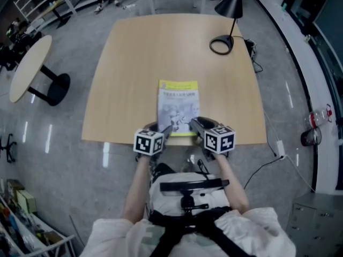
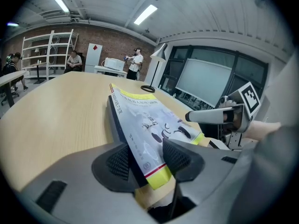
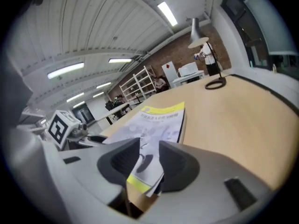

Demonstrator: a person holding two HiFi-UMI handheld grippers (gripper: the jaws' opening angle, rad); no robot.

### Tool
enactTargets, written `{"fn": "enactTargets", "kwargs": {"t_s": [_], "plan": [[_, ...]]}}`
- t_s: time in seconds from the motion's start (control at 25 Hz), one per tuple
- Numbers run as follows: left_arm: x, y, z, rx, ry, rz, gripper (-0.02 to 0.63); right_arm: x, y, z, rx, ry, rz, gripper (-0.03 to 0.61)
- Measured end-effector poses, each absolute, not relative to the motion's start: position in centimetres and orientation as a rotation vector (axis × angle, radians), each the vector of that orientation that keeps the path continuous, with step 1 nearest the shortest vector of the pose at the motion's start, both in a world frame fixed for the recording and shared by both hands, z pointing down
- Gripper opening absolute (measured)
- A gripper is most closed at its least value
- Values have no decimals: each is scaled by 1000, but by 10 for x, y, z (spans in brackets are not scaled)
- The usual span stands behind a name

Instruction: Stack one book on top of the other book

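Yellow-and-white paperback book (image 1: 178, 106) sits at the near edge of the pale wooden table (image 1: 134, 58). Left gripper (image 2: 147, 161) is clamped on its near-left corner, right gripper (image 3: 148, 158) pinching the near-right corner (cover sags there). Looks light, floppy and glossy, so probably slippery. Better to grip deeper, towards the spine.

Head view looks steeply down; low, close gripper views seemingly share the book (image 1: 178, 105).

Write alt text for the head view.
Seen from above, a person's left gripper and right gripper clamp the near end of a yellow-topped book at the near edge of a wooden table. A desk lamp stands far right.
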State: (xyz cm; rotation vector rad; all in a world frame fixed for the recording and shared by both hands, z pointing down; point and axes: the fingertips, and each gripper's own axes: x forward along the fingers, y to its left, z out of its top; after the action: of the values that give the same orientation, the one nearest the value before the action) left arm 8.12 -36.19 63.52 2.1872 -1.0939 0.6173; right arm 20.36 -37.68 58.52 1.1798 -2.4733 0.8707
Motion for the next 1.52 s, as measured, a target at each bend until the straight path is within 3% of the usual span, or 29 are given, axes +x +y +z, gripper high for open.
{"fn": "enactTargets", "kwargs": {"t_s": [0.12, 0.32, 0.48, 0.6, 1.08, 1.2, 1.4, 1.52], "plan": [[83, -361, 636, 2193, -1109, 618, 181, 202, -372, 598, 1158, -2400, 728, 4], [77, -363, 636, 2190, -1179, 638, 203, 202, -371, 610, 1143, -2372, 815, 0], [60, -372, 642, 2159, -1291, 666, 353, 203, -371, 612, 1134, -2374, 820, 0], [58, -374, 635, 2159, -1306, 687, 399, 201, -372, 612, 1132, -2382, 830, 0], [62, -372, 634, 2176, -1301, 754, 400, 200, -371, 614, 1135, -2382, 830, 0], [62, -368, 641, 2144, -1312, 679, 319, 195, -369, 615, 1074, -2389, 866, 1], [56, -370, 626, 2152, -1430, 652, 314, 193, -371, 615, 1062, -2351, 780, -1], [35, -378, 606, 2096, -1565, 490, 271, 194, -373, 614, 1087, -2363, 830, -6]]}}
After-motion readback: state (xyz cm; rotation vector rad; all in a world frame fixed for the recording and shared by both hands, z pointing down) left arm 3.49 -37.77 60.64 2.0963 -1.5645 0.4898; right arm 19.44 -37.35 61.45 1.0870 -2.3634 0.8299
